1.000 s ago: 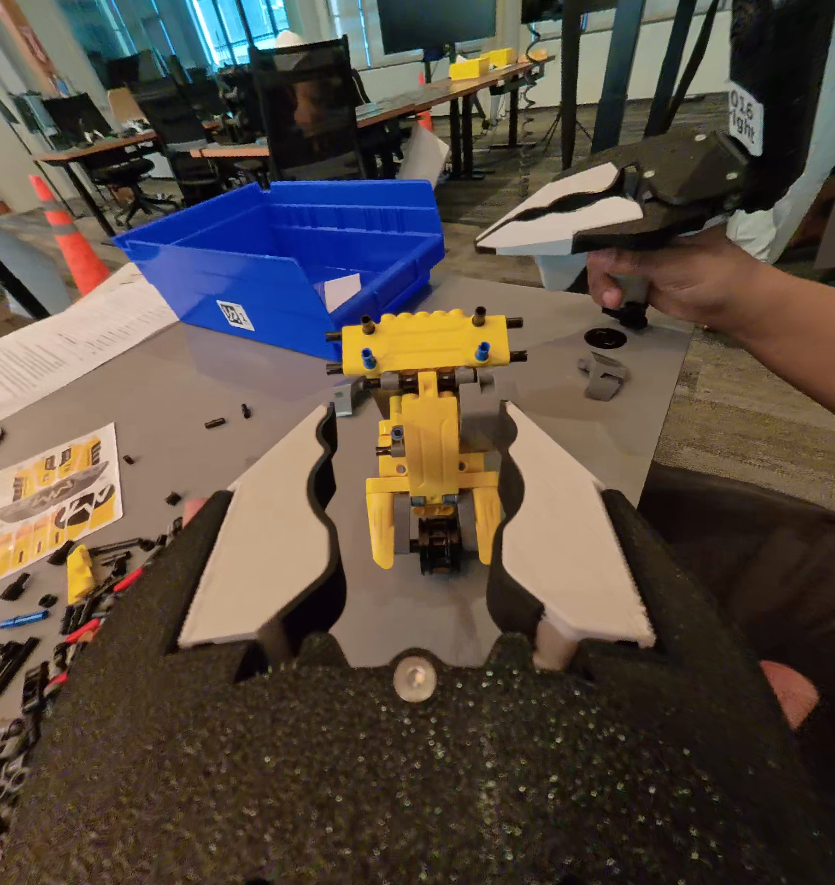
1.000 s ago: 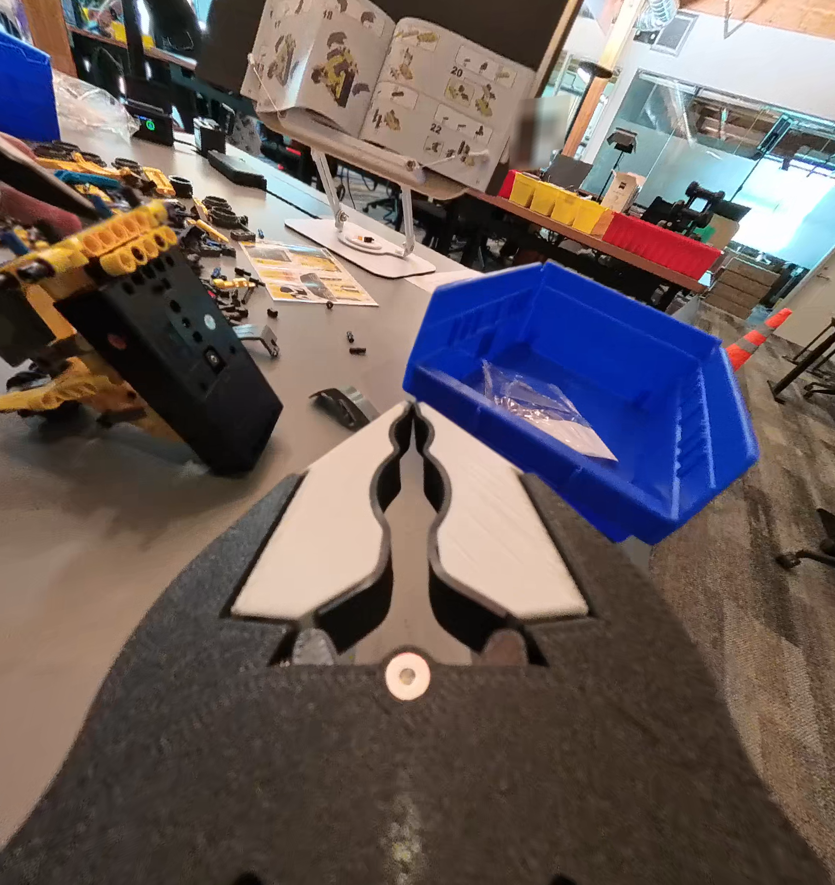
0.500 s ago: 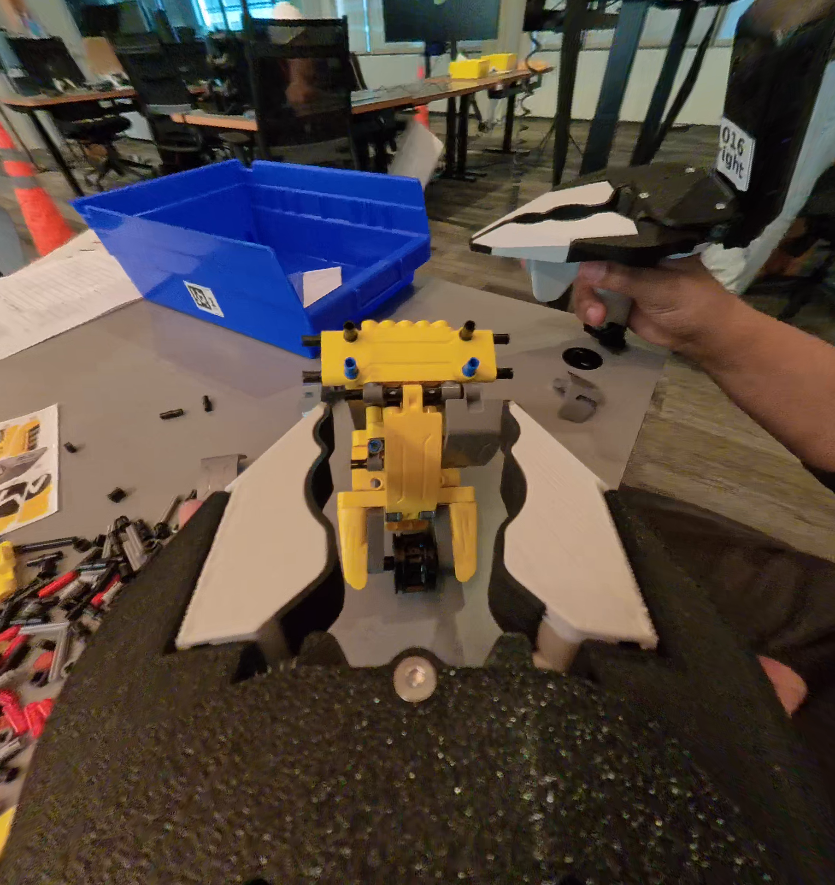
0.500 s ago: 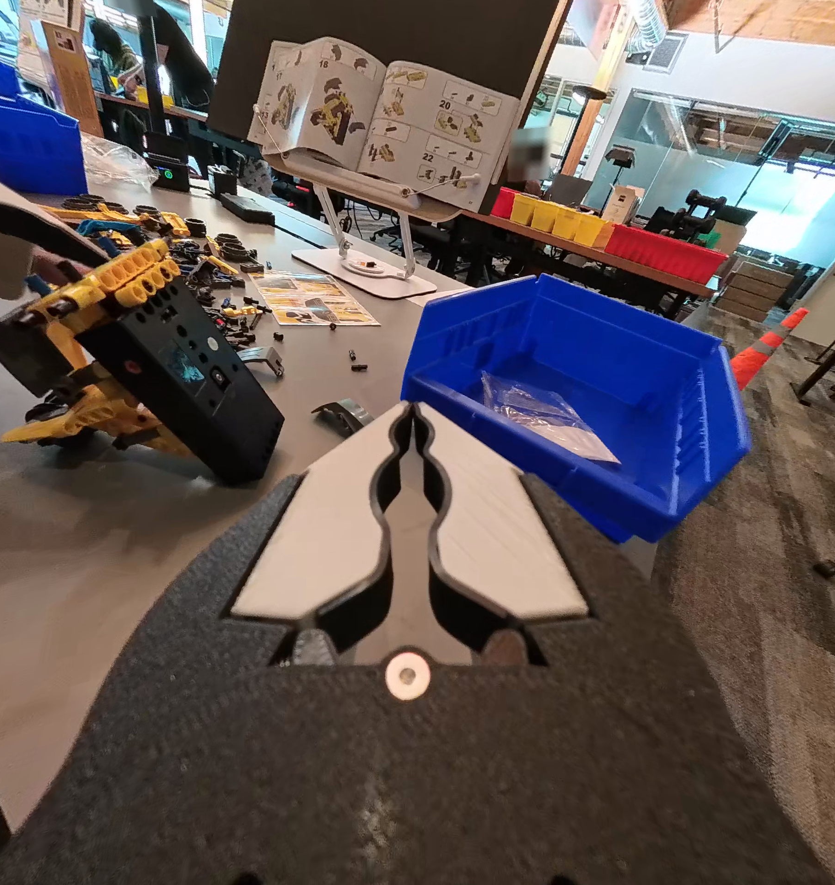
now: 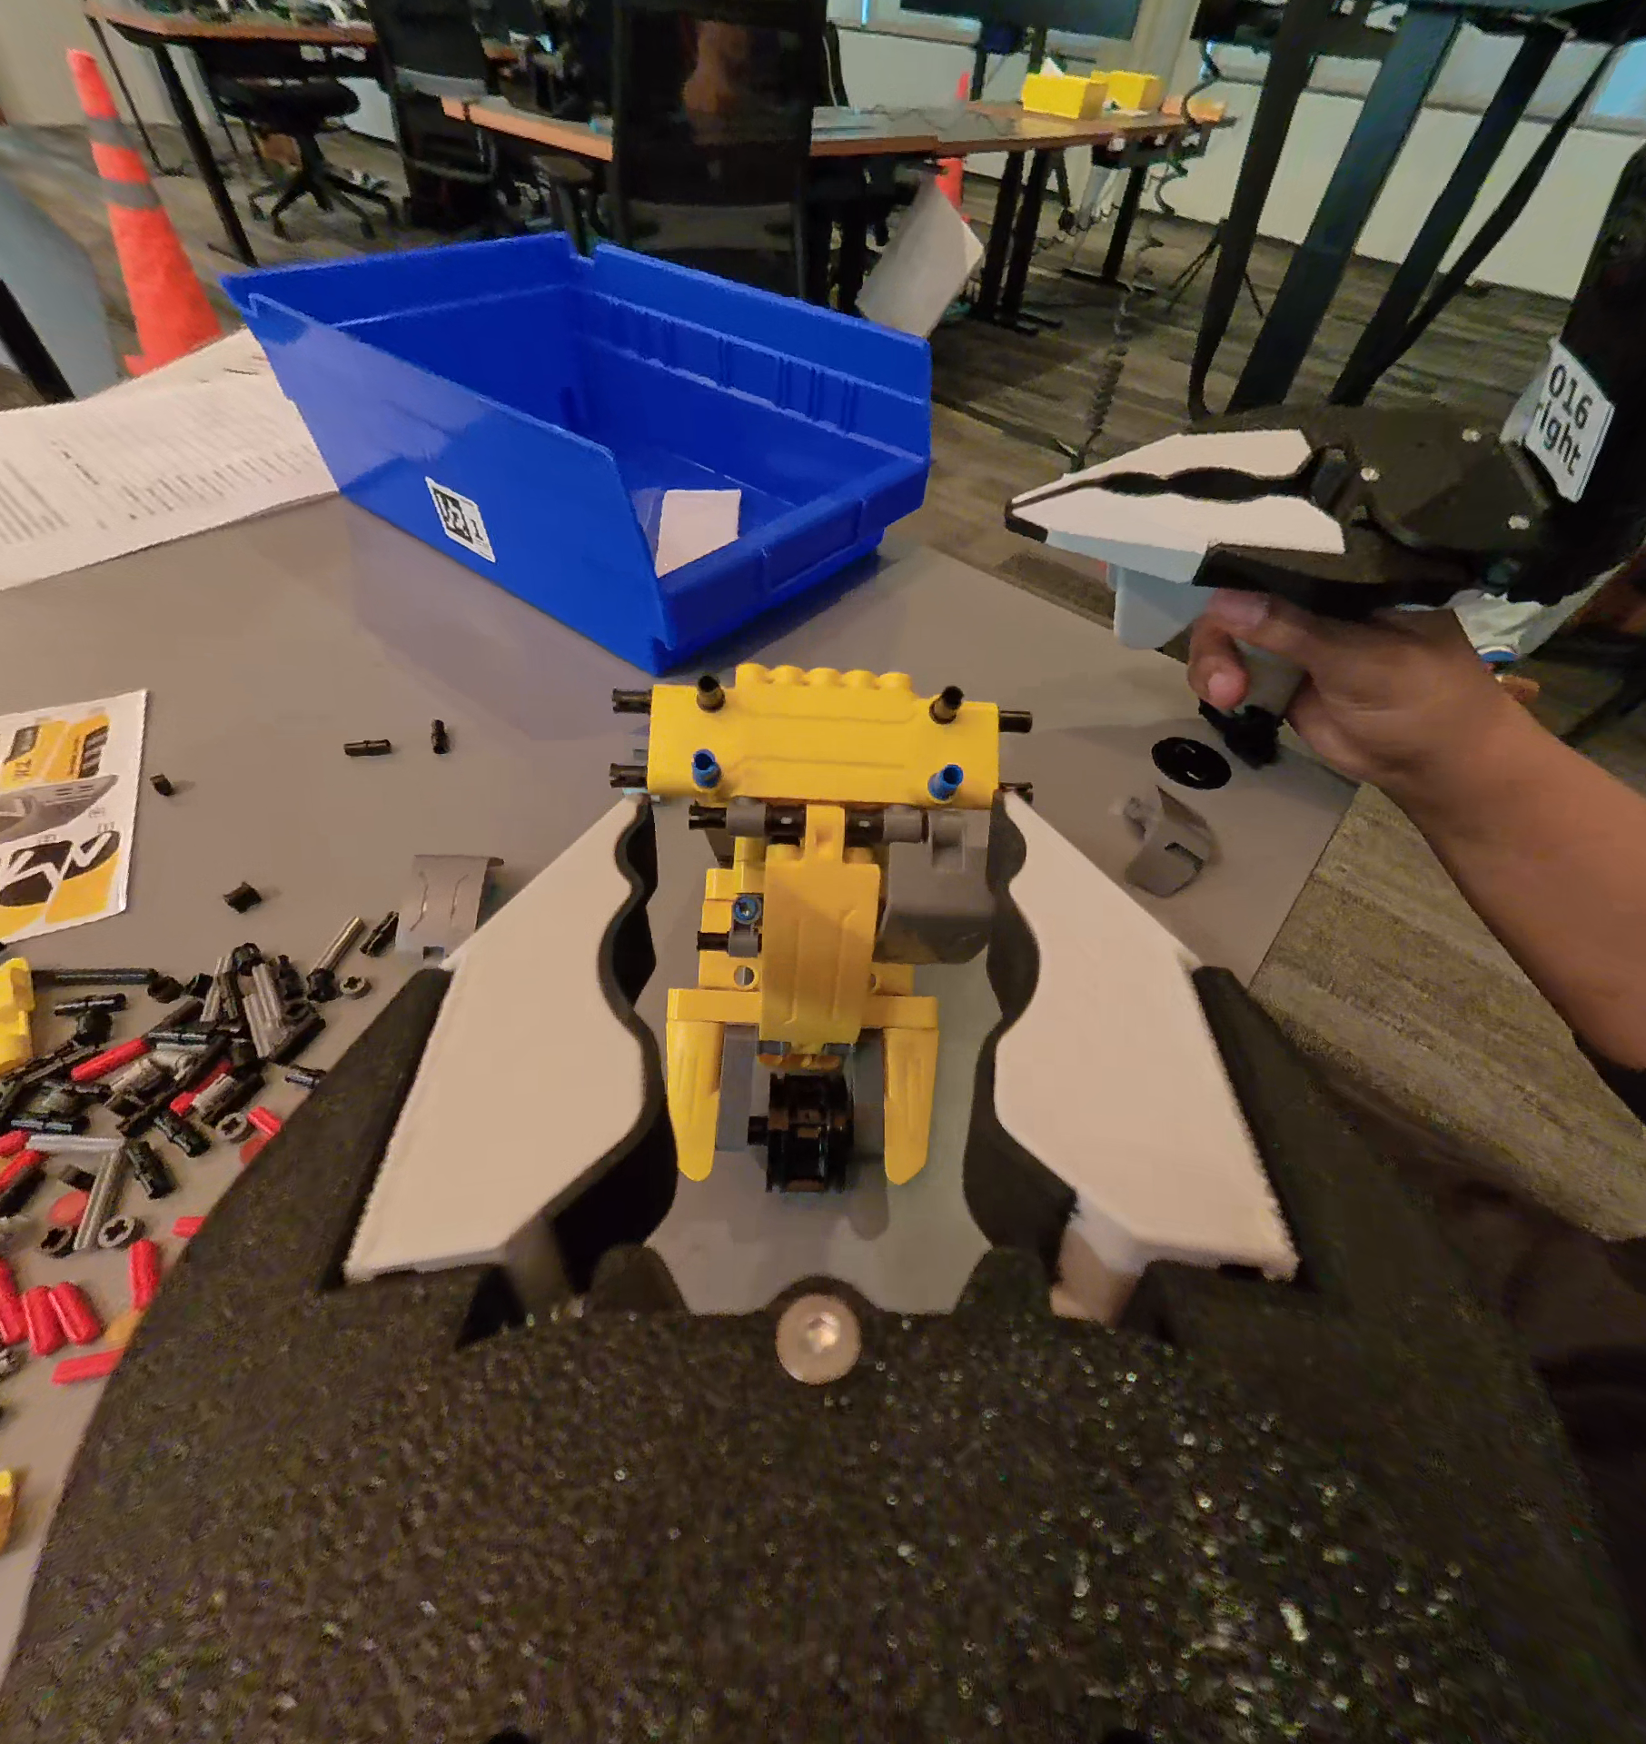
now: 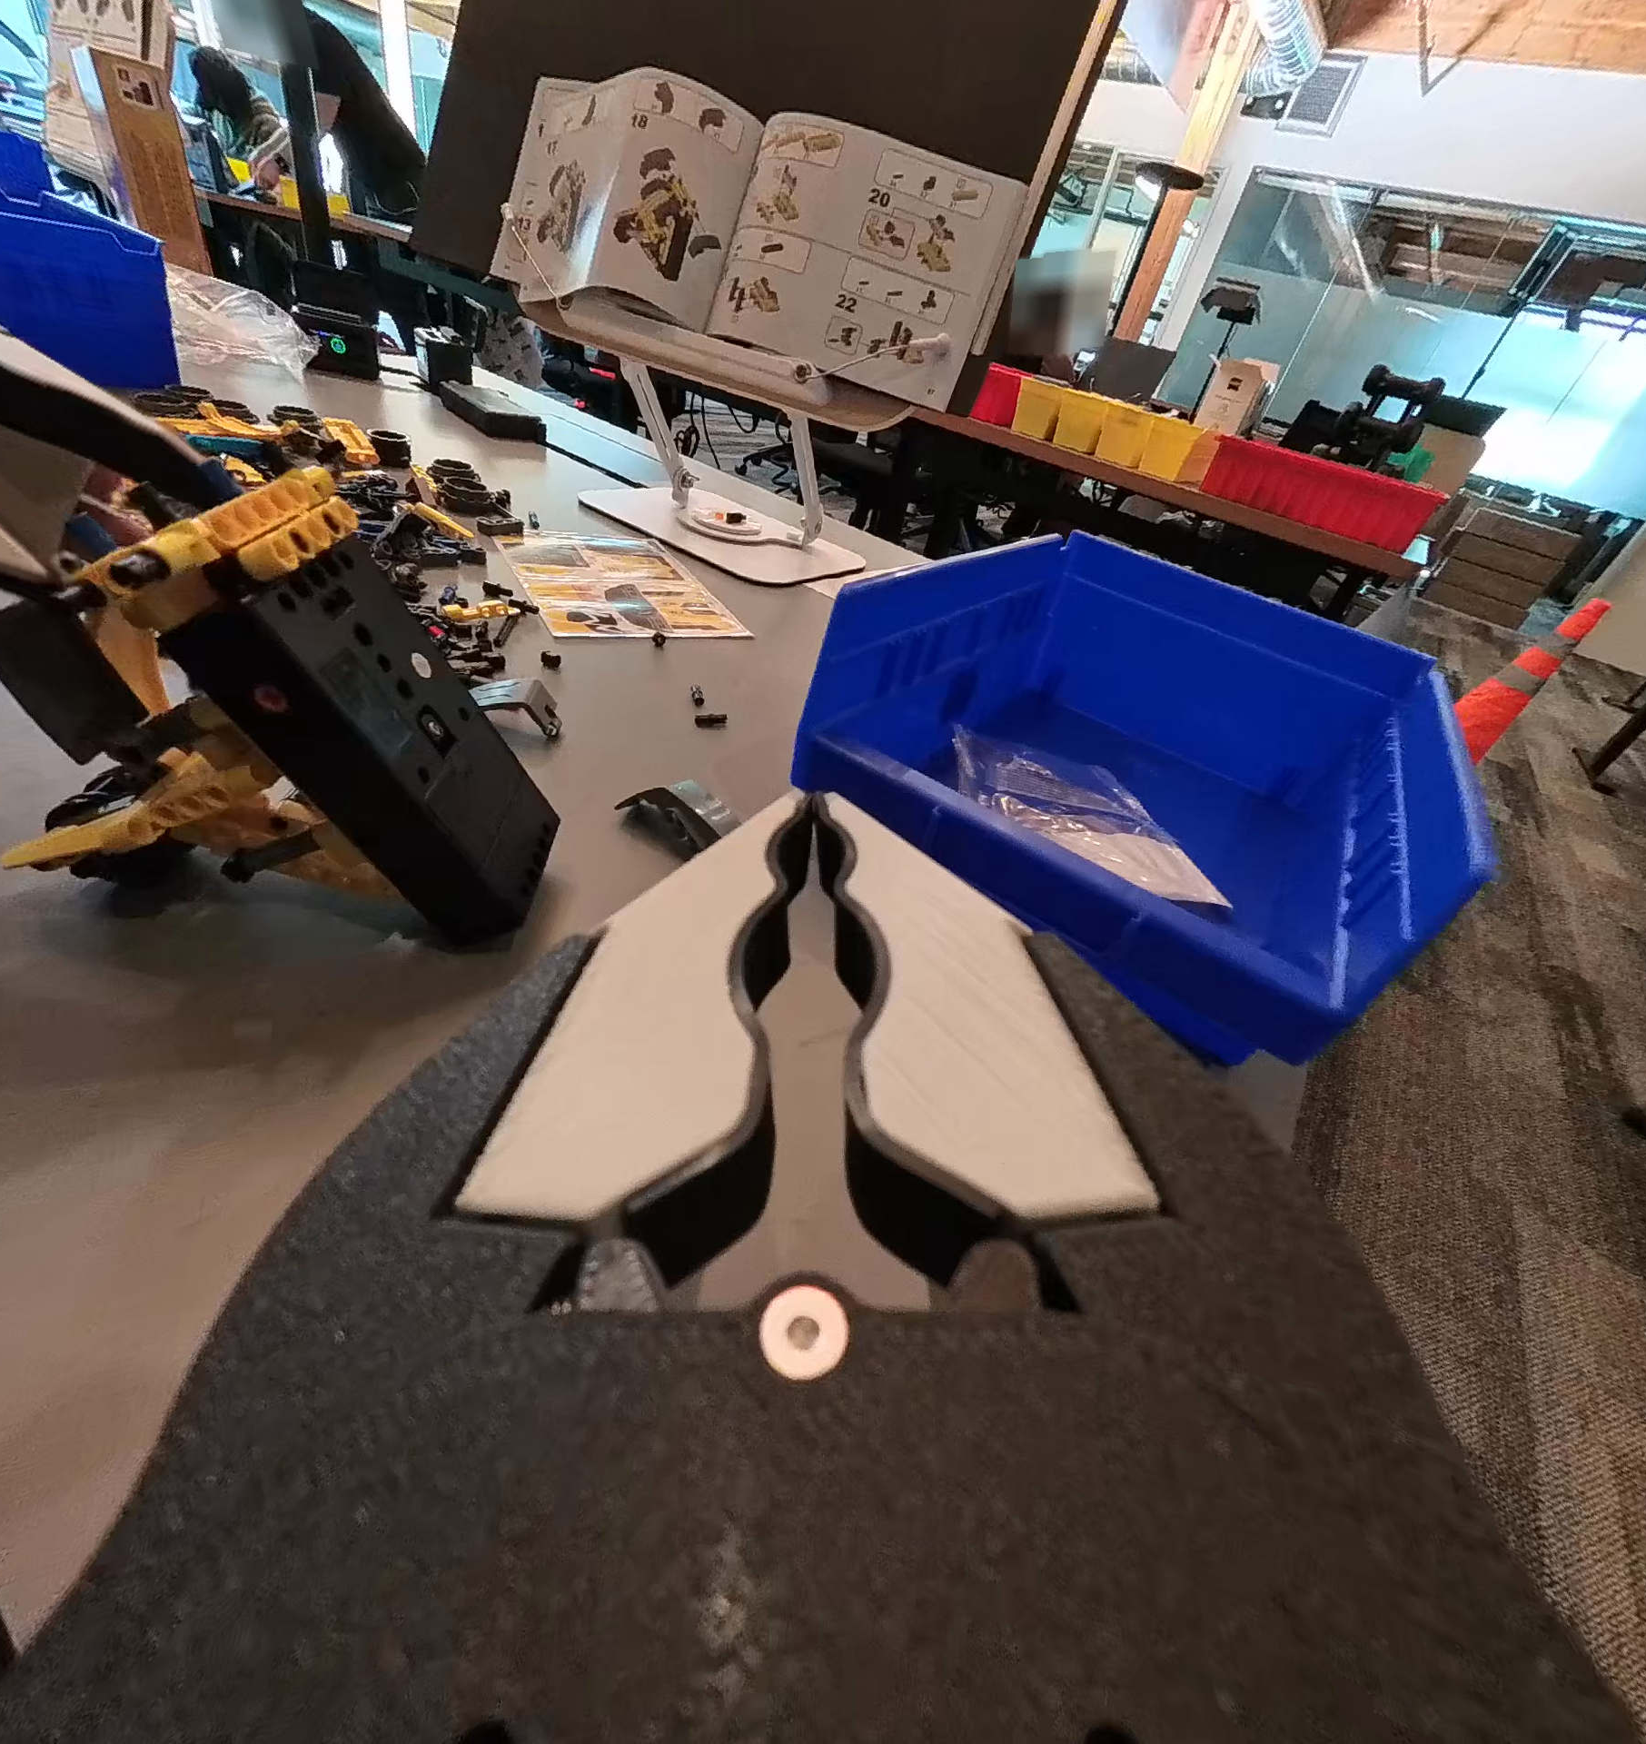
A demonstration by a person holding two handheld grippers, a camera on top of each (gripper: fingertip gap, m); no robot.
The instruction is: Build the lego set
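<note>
A yellow brick-built vehicle model (image 5: 814, 953) stands tilted on the grey table (image 5: 328, 642), propped on its black box (image 6: 366, 717). My left gripper (image 5: 824, 807) is open, with one finger on each side of the model. Its fingertips (image 5: 626, 830) reach the model's wide yellow block, and I cannot tell whether they touch it. My right gripper (image 6: 814, 802) is shut and empty. A hand (image 5: 1348, 689) holds it above the table's right edge, and it points towards the blue bin (image 6: 1131, 613). It also shows in the left wrist view (image 5: 1022, 514).
The blue bin (image 5: 404, 406) holds a clear plastic bag (image 6: 1074, 821). Loose black, red and yellow pieces (image 5: 92, 1085) lie at the left beside a sticker sheet (image 5: 36, 821). Grey curved parts (image 5: 1164, 845) lie by the model. An open instruction booklet (image 6: 753, 217) stands on a holder. Some 15 cm of space lies between my two pairs of fingers.
My left gripper has moved a little forward along the model, with its jaw gap unchanged. My right gripper has stayed shut and has shifted slightly beside the bin.
</note>
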